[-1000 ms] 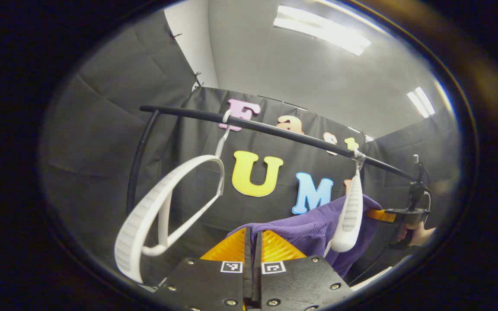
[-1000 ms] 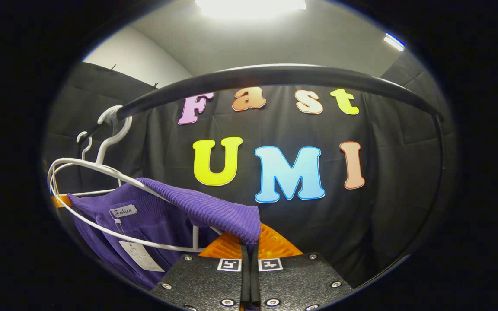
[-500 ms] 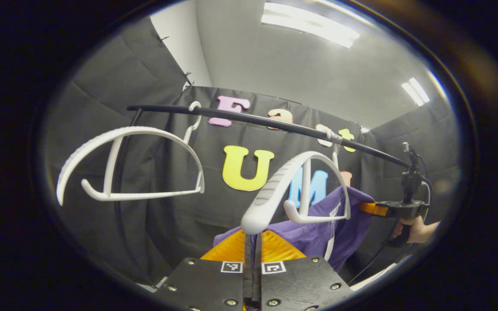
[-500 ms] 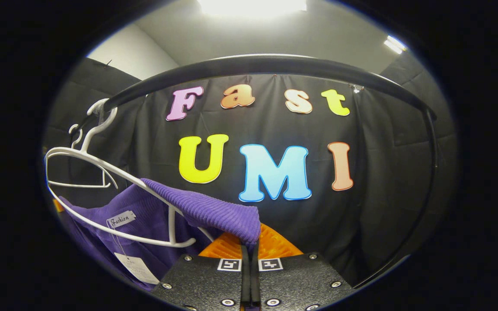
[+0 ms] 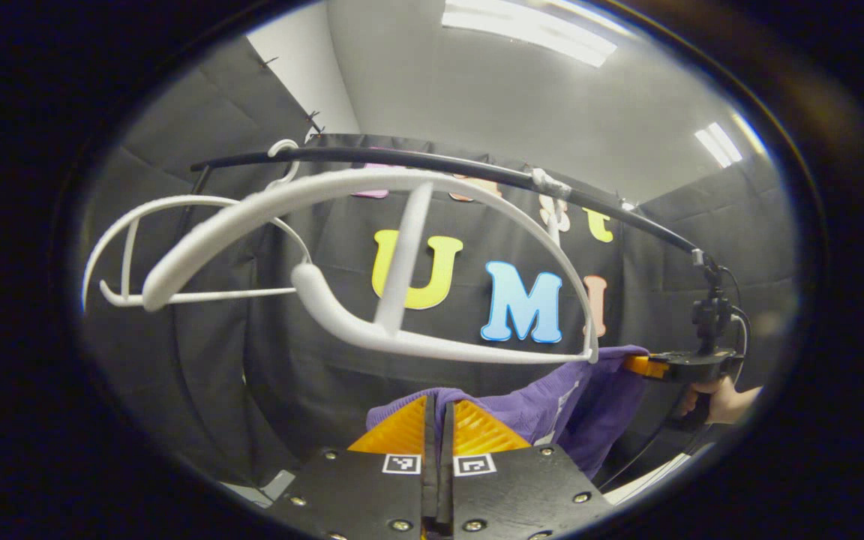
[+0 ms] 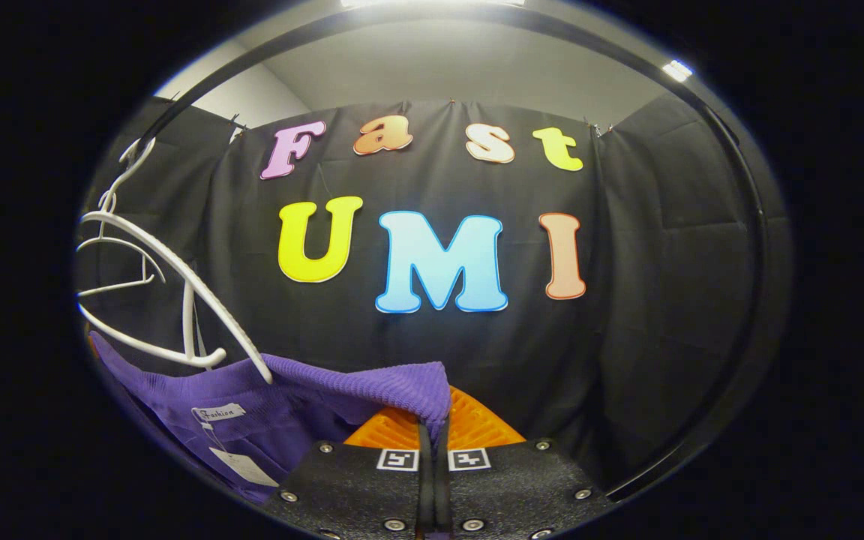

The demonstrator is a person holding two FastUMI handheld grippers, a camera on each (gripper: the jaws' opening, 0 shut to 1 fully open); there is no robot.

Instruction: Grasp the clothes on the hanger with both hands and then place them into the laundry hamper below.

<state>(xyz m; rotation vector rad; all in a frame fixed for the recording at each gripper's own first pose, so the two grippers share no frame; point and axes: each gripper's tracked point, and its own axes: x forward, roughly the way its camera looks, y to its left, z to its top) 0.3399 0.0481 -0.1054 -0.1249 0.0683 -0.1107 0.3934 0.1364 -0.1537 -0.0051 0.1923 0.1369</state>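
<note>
Up close, at the bottom centre of the left gripper view: left claw [image 5: 438, 420] pinched narrow on a fold of the purple garment [image 5: 544, 405], cloth caught between both fingers. Beyond it, lower right of the frame: garment stretched across to the right claw [image 5: 646, 365], gripped by a hand [image 5: 724, 401] at the right edge. Just above the cloth: big white hanger [image 5: 372, 247] tilted across the middle of the frame, right tip touching the garment's upper edge near the right claw. Behind, upper left: second white hanger [image 5: 177, 247], bare, hooked on the black rail [image 5: 417, 160] arching across the top.

Likewise at the bottom centre of the right gripper view: right claw [image 6: 433, 424] closed tight on a ribbed purple edge draped over its fingertips. Lower left of that frame: rest of the garment sagging away, neck label and a white tag [image 6: 243, 466] hanging inside. Above it, at the left edge: both white hangers, the nearer one's arm ending against the cloth. Farthest off: rail curving along the top and down the right side.
</note>
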